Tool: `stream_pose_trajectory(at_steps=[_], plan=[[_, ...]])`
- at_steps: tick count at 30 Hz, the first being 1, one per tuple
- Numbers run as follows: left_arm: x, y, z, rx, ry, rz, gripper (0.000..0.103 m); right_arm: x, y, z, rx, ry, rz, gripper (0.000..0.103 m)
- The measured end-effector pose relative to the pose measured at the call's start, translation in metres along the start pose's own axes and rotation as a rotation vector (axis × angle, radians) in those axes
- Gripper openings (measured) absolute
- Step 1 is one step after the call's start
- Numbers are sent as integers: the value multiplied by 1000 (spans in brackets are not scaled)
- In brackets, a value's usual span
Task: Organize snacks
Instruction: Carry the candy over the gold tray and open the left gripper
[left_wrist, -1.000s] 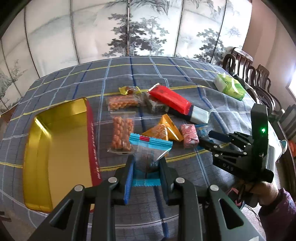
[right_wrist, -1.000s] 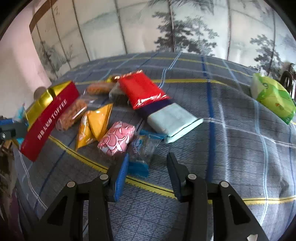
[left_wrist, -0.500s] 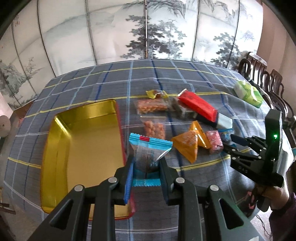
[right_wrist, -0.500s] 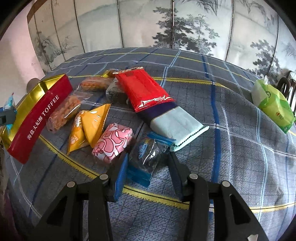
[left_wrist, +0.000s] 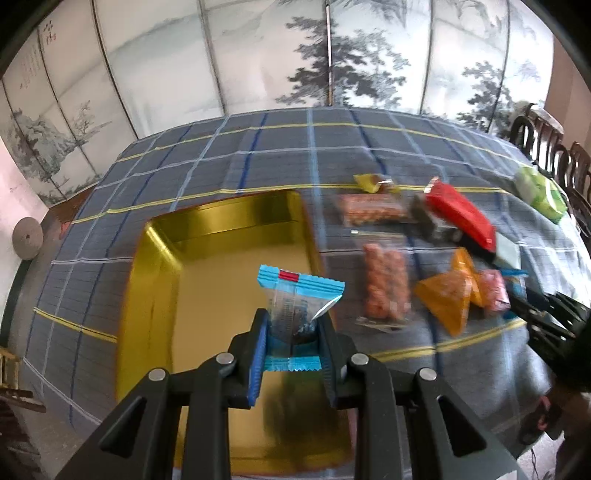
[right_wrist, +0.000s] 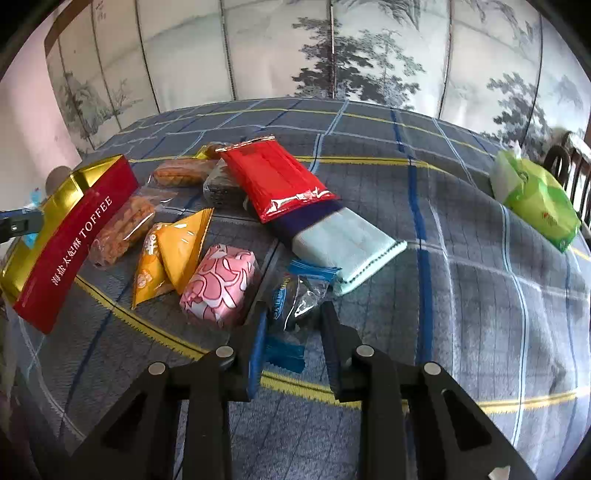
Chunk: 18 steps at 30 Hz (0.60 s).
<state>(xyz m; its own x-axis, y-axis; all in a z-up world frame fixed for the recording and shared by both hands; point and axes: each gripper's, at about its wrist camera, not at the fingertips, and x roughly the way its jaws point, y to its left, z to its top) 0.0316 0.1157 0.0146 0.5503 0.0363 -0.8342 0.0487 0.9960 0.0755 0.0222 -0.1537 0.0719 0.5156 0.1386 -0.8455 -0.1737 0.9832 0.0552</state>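
My left gripper (left_wrist: 291, 328) is shut on a clear snack packet with blue ends (left_wrist: 295, 306) and holds it above the gold tin tray (left_wrist: 155, 295). My right gripper (right_wrist: 291, 321) is open, its jaws on either side of a second blue-ended packet (right_wrist: 299, 295) that lies on the checked tablecloth. A pink packet (right_wrist: 219, 282), two orange triangular packets (right_wrist: 173, 254), clear peanut bags (right_wrist: 123, 229), a red packet (right_wrist: 269, 181) and a pale blue packet (right_wrist: 343, 236) lie beside it. The tin's red side reads TOFFEE (right_wrist: 77, 236).
A green tissue pack (right_wrist: 535, 199) lies at the table's far right. Dark wooden chairs (left_wrist: 554, 155) stand at the right edge. A painted folding screen (left_wrist: 328, 55) stands behind the table. The right gripper shows at the right edge of the left wrist view (left_wrist: 550, 317).
My left gripper has carried its packet leftward from beside the snack pile to above the gold tin. My right gripper has moved forward so its jaws straddle the second blue packet.
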Motion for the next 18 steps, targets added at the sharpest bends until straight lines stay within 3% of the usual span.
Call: stream_pose_trajectory(at_steps=[11, 18], plan=[[64, 64, 33, -29, 141, 55, 26, -12, -8, -11, 69, 12, 33, 23], [91, 76, 39, -21, 173, 97, 26, -22, -14, -17, 98, 12, 40, 23]])
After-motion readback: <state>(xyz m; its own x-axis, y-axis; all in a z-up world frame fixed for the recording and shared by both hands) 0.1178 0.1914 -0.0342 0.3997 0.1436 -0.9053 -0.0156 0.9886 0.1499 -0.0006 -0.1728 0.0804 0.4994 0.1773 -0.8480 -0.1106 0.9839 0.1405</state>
